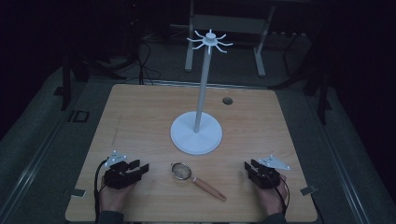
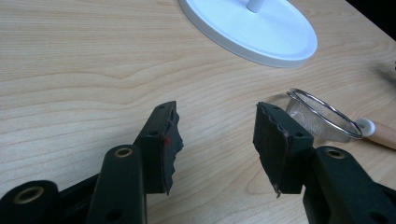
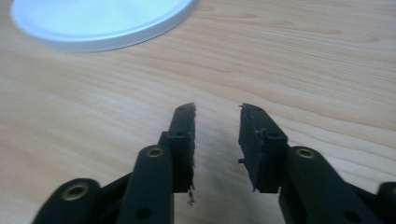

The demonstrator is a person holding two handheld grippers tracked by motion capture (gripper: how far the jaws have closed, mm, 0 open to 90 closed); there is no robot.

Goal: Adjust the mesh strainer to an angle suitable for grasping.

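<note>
My left gripper (image 1: 140, 168), jaws apart and empty, sits nearest the strainer (image 1: 181, 171), which lies just to its right on the table (image 1: 140, 116), wooden handle (image 1: 209, 188) slanting toward my open right gripper (image 1: 250, 165).

One marking was legible: the letters "ID", dark on the grey floor (image 1: 77, 116) just left of the table's (image 1: 140, 107) far left corner, seen in the high view. No other text, brand, number or sign could be read on anything.
</note>
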